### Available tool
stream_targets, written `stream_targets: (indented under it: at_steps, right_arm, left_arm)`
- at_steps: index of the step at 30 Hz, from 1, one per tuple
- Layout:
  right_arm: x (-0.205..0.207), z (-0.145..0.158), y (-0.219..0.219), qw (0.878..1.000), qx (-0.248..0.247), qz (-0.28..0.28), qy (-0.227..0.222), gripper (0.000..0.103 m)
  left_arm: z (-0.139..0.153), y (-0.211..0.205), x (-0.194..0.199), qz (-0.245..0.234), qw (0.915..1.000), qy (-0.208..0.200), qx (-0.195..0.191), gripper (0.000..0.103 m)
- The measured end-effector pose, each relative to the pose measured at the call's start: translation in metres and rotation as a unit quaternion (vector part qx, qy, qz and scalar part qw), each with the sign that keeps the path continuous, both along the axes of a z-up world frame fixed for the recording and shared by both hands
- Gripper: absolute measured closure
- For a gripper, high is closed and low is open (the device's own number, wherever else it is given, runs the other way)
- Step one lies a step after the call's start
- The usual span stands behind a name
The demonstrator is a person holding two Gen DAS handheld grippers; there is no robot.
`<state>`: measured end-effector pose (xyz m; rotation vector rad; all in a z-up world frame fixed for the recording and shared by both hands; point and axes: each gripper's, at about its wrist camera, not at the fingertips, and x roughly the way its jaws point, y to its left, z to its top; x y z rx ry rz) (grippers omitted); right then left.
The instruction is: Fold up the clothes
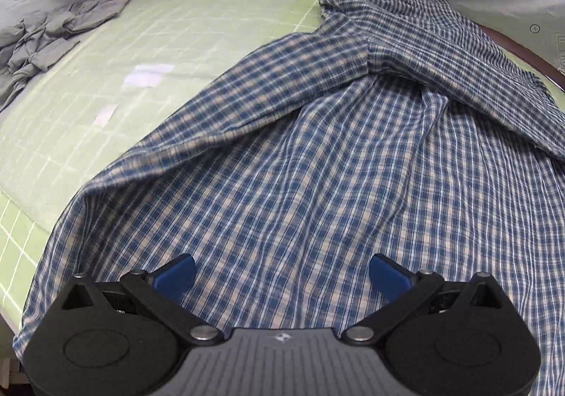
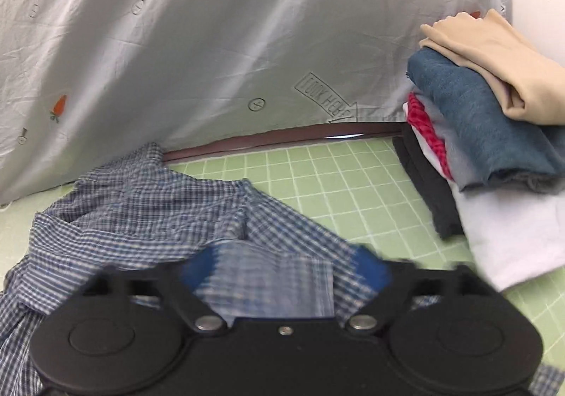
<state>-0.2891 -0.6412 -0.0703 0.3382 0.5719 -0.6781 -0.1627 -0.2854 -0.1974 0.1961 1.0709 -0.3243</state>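
Plaid shirt [image 1: 317, 156] spread rumpled on green grid mat [image 1: 123, 78]; left gripper [image 1: 281, 272] fingers wide above it, right gripper [image 2: 282, 269] fingers wide too, folded stack [image 2: 494, 135] beside shirt

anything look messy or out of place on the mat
Yes. A grey garment lies crumpled at the mat's far left edge, and the plaid shirt is rumpled, its collar end bunched. The stack of folded clothes looks tidy.
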Motion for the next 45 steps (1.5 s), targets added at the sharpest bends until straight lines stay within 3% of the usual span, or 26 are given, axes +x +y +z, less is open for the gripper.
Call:
stream_targets:
  at_steps: [5,14,19,30,34,38,43,44,45]
  right_arm:
    - [-0.004,-0.015,0.046,0.999,0.038,0.024,-0.009,0.000]
    - [0.000,-0.032,0.148,0.995,0.094,0.014,-0.011,0.000]
    - [0.019,-0.035,0.210,0.992,0.123,-0.012,-0.013,0.000]
    - [0.077,-0.050,0.360,0.986,0.163,-0.025,-0.016,0.001]
    - [0.093,-0.050,0.392,0.979,0.203,0.001,-0.025,0.012]
    - [0.109,-0.053,0.409,0.973,0.227,0.026,-0.041,0.017]
    - [0.129,-0.066,0.425,0.962,0.267,0.058,-0.023,0.055]
    - [0.129,-0.068,0.428,0.961,0.271,0.061,-0.019,0.059]
    - [0.127,-0.070,0.429,0.959,0.276,0.063,-0.020,0.070]
  left_arm:
    - [0.018,0.026,-0.011,0.017,0.9990,-0.022,-0.034,0.000]
    - [0.055,0.086,0.010,-0.039,0.9932,-0.060,-0.092,0.000]
    - [0.072,0.138,0.046,-0.061,0.9895,-0.072,-0.109,0.000]
    - [0.062,0.217,0.112,-0.128,0.9846,-0.050,-0.109,0.000]
    - [0.058,0.231,0.122,-0.146,0.9820,-0.034,-0.116,0.000]
    - [0.053,0.236,0.123,-0.168,0.9791,-0.026,-0.113,0.000]
    - [0.053,0.245,0.127,-0.171,0.9786,-0.028,-0.111,0.000]
    - [0.052,0.246,0.128,-0.170,0.9787,-0.026,-0.112,0.000]
    - [0.051,0.246,0.128,-0.171,0.9786,-0.023,-0.112,0.000]
